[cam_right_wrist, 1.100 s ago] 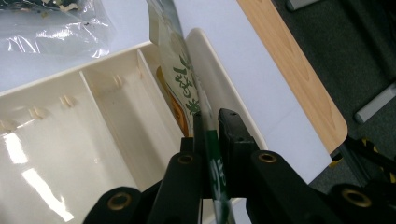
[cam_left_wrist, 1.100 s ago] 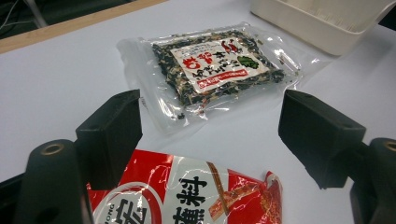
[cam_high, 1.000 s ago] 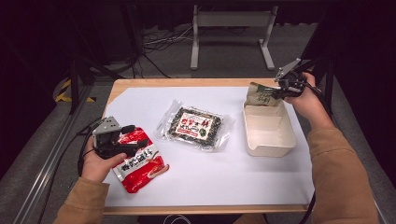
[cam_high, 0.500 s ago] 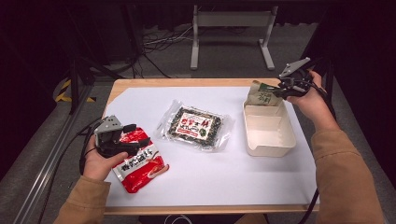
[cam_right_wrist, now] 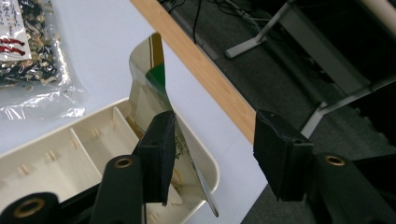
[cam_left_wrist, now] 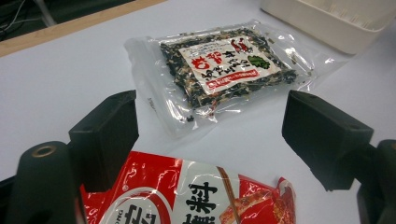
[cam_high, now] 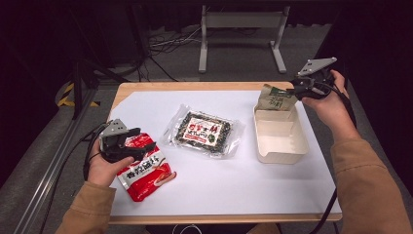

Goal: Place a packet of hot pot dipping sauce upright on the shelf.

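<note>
Right gripper (cam_high: pixel 298 87) hovering over the worktop's (cam_high: pixel 146 109) far right corner, jaws released and just been opening, nothing pressed between them. In the right gripper view, green-and-tan packet (cam_right_wrist: pixel 154 100) standing tilted in the far end of the cream tray (cam_right_wrist: pixel 56 154), lying against the left jaw's pad, the other jaw well apart. Tray (cam_high: pixel 282 141) sitting along the worktop's right edge, packet (cam_high: pixel 275 99) leaning at its far wall. Left gripper (cam_high: pixel 141 146) resting over the red noodle packet (cam_high: pixel 146 170) near the worktop's left near corner, jaws spread wide, gripping nothing. Clear seaweed packet (cam_high: pixel 204 131) lying at the worktop's middle, apart from both grippers.
</note>
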A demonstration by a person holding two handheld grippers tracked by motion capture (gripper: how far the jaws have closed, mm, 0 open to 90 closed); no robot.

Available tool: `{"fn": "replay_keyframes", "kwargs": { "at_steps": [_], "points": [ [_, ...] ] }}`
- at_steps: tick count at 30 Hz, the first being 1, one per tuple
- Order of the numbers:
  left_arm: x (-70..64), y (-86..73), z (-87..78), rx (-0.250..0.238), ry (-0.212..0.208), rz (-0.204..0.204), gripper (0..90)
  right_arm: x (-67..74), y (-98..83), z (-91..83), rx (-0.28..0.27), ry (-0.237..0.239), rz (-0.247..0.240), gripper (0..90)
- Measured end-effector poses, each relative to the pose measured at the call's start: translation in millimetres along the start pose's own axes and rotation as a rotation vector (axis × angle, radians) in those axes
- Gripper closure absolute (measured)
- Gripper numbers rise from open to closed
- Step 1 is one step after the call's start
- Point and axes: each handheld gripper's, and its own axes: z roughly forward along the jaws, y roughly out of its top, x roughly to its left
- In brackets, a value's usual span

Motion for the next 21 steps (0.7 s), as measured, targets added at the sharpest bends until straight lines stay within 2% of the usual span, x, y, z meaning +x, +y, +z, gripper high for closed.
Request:
{"fn": "replay_keyframes", "kwargs": {
  "at_steps": [2,5,9,21],
  "points": [
    [-0.5,0.8,-0.3,0.005,0.004,0.001,18.8,2.5,3.2,-5.6,-0.012,-0.009,0.010,46.9],
    [-0.6,1.3,-1.4,0.009,0.017,0.014,18.5,6.6,6.4,-13.9,-0.036,0.001,0.051,45.7],
    [0.8,0.9,-4.0,0.009,0.032,0.010,17.9,12.6,8.5,-21.8,-0.057,0.008,0.064,44.8],
    [13.1,-3.1,-13.9,0.002,0.075,-0.013,17.4,45.8,8.1,-46.0,-0.155,0.058,0.134,42.1]
  ]
}}
